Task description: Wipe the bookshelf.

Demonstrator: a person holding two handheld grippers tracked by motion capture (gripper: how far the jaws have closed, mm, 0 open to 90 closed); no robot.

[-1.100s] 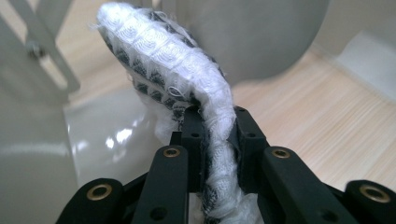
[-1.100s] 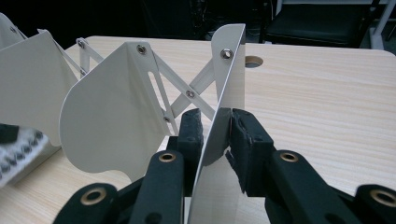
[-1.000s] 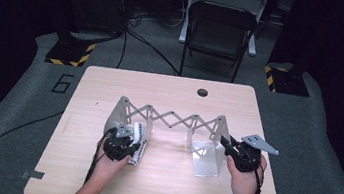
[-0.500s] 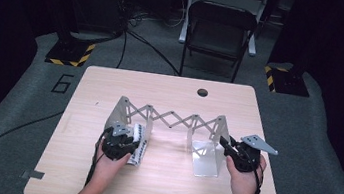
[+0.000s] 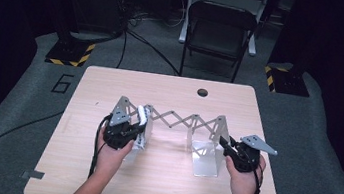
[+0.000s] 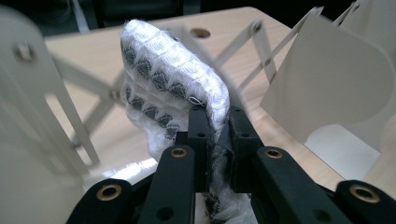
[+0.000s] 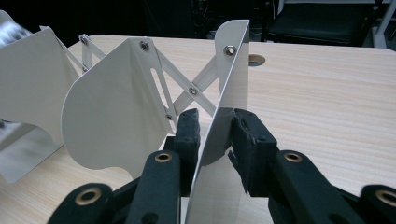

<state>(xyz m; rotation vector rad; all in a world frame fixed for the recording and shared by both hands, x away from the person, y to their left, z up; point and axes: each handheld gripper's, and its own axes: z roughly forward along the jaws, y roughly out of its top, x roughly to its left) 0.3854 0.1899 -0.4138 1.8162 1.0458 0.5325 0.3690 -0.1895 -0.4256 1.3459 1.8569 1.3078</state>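
A: What does the left gripper (image 6: 215, 140) have?
B: A folded white cloth (image 6: 173, 79) with a grey diamond pattern. The fingers (image 6: 198, 133) have just been closing and now pinch its edge, the cloth between them. In the high view the cloth (image 5: 142, 123) sits at the left end of the white expanding rack (image 5: 182, 121), just beside its left end plate.

A: And the right gripper (image 7: 217, 140)?
B: Clenched on the edge of the rack's right end plate (image 7: 231, 84), one finger on each face. From above, that gripper (image 5: 228, 147) sits at the rack's right end, near the bench (image 5: 171, 89) edge.

A: What crowds the cloth?
B: The rack's plates stand on both sides of it, and the scissor struts (image 6: 261, 42) cross behind.

A: Anything one view adds?
B: The high view shows a folding chair (image 5: 219, 32) beyond the bench, a hole (image 5: 203, 92) in the benchtop and a "6" (image 5: 63, 83) on the floor. The gripper views give the close pinch
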